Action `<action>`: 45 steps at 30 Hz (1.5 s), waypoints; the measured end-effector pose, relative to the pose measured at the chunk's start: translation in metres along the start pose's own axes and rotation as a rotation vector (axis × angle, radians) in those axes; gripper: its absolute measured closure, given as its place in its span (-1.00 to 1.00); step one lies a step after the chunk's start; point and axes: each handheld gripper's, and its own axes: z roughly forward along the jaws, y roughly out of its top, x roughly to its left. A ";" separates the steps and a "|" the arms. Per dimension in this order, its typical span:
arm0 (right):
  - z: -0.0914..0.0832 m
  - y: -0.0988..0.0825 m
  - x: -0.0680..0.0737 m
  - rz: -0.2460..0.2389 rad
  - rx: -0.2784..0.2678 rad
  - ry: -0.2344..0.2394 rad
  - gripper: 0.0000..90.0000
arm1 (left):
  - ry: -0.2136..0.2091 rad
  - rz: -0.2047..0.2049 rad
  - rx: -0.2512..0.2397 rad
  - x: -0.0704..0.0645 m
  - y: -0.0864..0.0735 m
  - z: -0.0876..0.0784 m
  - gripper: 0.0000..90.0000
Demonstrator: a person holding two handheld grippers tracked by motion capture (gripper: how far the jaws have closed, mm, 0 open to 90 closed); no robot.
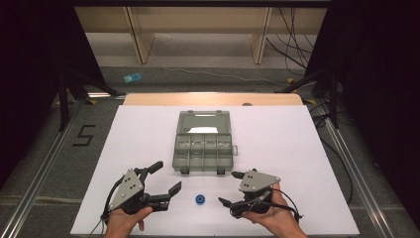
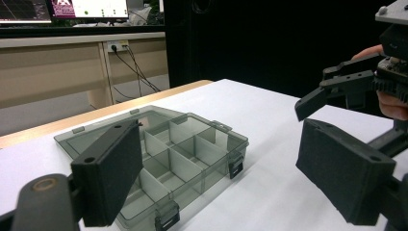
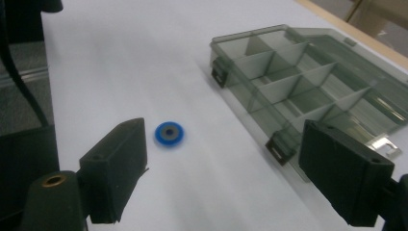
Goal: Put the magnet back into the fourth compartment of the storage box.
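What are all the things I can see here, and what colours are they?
organiser box: 1, smoky clear grey, lid open, middle of the table, compartments look empty
small ring: 1, blue with a dark centre, on the table near the front edge, between the two grippers
table: 1, white top with a wooden far edge
blue card: 1, on the floor beyond the table
number 5: 1, black, marked on the floor at the left
left gripper: 1, black and grey, open, hand-held
right gripper: 1, black and grey, open, hand-held
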 end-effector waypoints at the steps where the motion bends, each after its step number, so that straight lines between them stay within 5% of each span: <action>1: 0.003 0.002 0.001 -0.012 0.008 0.006 -0.57 | -0.006 0.001 -0.011 0.001 0.000 0.001 -0.65; 24: 0.062 0.021 0.010 -0.127 0.250 0.145 -0.43 | 0.025 -0.024 0.004 0.001 -0.002 -0.004 -0.65; 45: 0.099 0.027 0.012 -0.167 0.387 0.220 -0.15 | 0.021 -0.023 0.000 0.002 -0.001 -0.004 -0.65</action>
